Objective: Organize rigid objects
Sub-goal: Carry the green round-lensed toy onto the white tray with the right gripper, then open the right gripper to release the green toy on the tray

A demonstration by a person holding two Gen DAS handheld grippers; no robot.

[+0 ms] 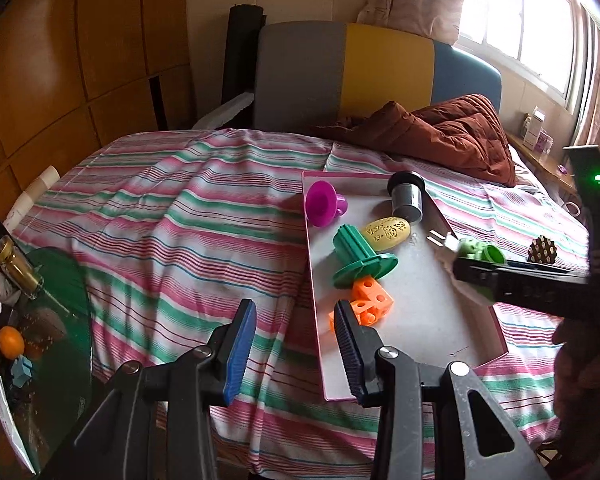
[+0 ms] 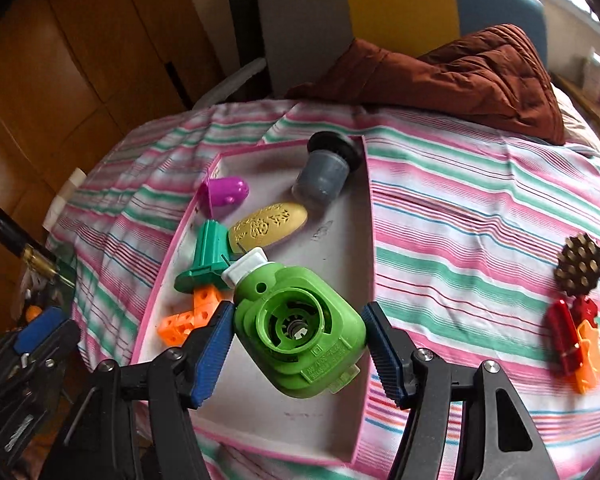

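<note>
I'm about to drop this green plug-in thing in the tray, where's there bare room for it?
The tray's near half is bare: the white floor between the orange blocks and its right wall, under the green device in the right gripper. Its far left is crowded with the teal piece, yellow oval, purple cup and grey cup.

Both wrist cameras look steeply down along their jaws at the bed (image 1: pixel 160 208) – sharing the pink-rimmed tray (image 2: pixel 362 216), right nearer.
</note>
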